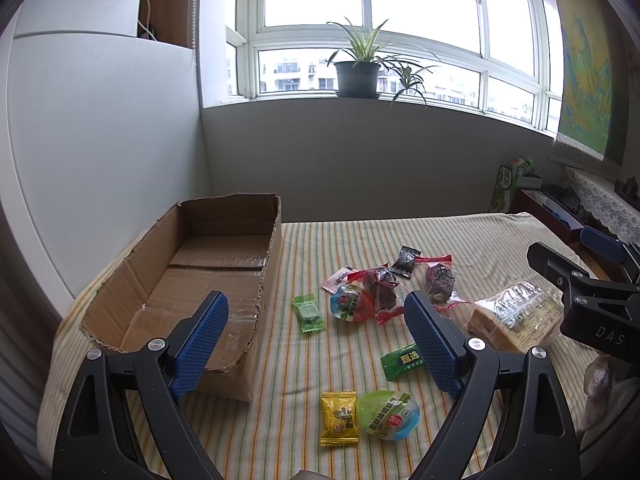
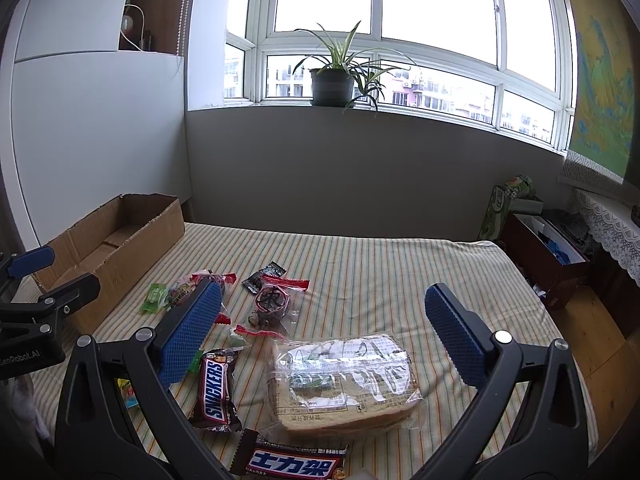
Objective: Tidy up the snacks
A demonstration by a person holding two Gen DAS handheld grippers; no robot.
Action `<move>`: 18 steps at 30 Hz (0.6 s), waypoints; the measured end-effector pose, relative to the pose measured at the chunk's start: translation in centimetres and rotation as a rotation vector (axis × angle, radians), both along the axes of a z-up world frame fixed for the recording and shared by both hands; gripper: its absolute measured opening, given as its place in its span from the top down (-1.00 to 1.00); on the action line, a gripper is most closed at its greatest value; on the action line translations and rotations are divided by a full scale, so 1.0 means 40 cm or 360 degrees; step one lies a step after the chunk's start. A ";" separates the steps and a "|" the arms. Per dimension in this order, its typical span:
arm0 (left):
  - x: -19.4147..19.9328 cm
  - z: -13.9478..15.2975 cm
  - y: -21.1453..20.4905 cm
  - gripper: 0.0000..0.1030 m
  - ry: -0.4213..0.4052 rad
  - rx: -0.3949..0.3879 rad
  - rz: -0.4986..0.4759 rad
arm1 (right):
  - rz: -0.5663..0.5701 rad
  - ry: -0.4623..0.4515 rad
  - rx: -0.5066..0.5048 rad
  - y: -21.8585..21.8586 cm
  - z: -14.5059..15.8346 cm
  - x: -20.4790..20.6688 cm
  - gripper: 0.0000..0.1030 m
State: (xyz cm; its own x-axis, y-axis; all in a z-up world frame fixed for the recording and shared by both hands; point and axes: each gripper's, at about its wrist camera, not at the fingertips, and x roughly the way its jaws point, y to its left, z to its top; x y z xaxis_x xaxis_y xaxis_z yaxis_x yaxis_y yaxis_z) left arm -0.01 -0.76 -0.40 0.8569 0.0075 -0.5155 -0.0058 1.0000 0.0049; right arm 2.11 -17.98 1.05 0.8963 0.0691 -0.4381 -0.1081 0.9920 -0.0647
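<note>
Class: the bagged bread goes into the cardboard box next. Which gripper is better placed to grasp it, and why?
Right. The right gripper is open with the bread lying between its fingers; the left gripper sits nearer the box, over small candies.

Home bedroom: striped bedsheet [image 2: 360,264] underfoot, potted spider plant [image 2: 334,76] on windowsill at 12 o'clock, apartment blocks outside, landscape wall hanging [image 2: 600,80] at 2 o'clock, lace-covered furniture [image 2: 608,224] at 3 o'clock.
</note>
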 end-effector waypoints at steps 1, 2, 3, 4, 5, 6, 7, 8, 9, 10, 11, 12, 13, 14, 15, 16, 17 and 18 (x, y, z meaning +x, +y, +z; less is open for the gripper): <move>0.000 0.000 0.000 -0.75 0.0000 0.0001 0.0000 | -0.0001 0.0000 0.0000 0.000 0.001 0.000 -1.00; 0.000 0.000 0.000 -0.75 0.0001 0.0001 -0.0001 | -0.0001 0.0002 0.0000 0.000 0.001 0.000 -1.00; 0.000 0.000 0.000 -0.75 0.0000 0.0002 0.0000 | -0.0001 0.0002 0.0000 0.000 0.001 0.000 -1.00; 0.000 0.000 0.000 -0.75 0.0001 0.0001 -0.0001 | -0.0001 0.0002 -0.0001 0.000 0.001 0.000 -1.00; 0.001 0.001 0.001 -0.75 0.0001 0.0001 -0.0001 | -0.0002 0.0001 0.0000 0.000 0.002 0.000 -1.00; 0.000 0.000 0.000 -0.75 0.0001 0.0001 -0.0001 | -0.0001 0.0001 -0.0001 0.000 0.002 0.001 -1.00; 0.000 0.000 0.000 -0.75 0.0000 0.0001 0.0000 | -0.0001 0.0002 -0.0001 0.000 0.002 0.001 -1.00; 0.000 0.000 0.000 -0.75 0.0000 0.0001 0.0000 | -0.0002 0.0002 0.0000 -0.001 0.003 0.002 -1.00; 0.000 0.000 0.000 -0.75 0.0001 0.0001 0.0000 | -0.0001 0.0003 0.0000 -0.001 0.003 0.002 -1.00; 0.000 0.000 0.000 -0.75 0.0001 0.0001 0.0000 | 0.0000 0.0004 0.0002 0.000 0.003 0.002 -1.00; 0.000 0.000 0.000 -0.75 0.0001 0.0002 0.0000 | 0.0001 0.0004 0.0000 0.001 0.001 0.001 -1.00; 0.000 0.000 0.000 -0.75 0.0001 0.0002 0.0000 | 0.0002 0.0005 0.0000 0.001 0.000 0.000 -1.00; 0.000 0.000 0.000 -0.75 0.0001 0.0001 0.0000 | 0.0002 0.0006 -0.0002 0.002 -0.002 -0.001 -1.00; 0.000 0.000 0.001 -0.75 0.0001 0.0001 0.0000 | 0.0003 0.0005 -0.0003 0.000 -0.003 -0.002 -1.00; 0.000 0.000 0.000 -0.75 0.0001 0.0001 0.0000 | 0.0003 0.0006 -0.0004 0.001 -0.004 -0.002 -1.00; 0.000 0.000 0.001 -0.75 0.0001 0.0001 0.0000 | 0.0004 0.0007 -0.0004 0.000 -0.005 -0.003 -1.00; 0.000 0.000 0.001 -0.75 0.0000 0.0001 0.0001 | 0.0004 0.0006 -0.0004 0.000 -0.005 -0.003 -1.00; 0.000 0.000 0.000 -0.75 0.0001 0.0001 0.0000 | 0.0003 0.0007 -0.0004 0.001 -0.005 -0.003 -1.00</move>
State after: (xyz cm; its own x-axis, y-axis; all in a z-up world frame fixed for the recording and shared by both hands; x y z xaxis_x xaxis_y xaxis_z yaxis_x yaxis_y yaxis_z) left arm -0.01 -0.74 -0.41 0.8567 0.0077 -0.5157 -0.0058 1.0000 0.0053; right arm 2.00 -17.96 0.86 0.8942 0.0697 -0.4422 -0.1103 0.9917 -0.0668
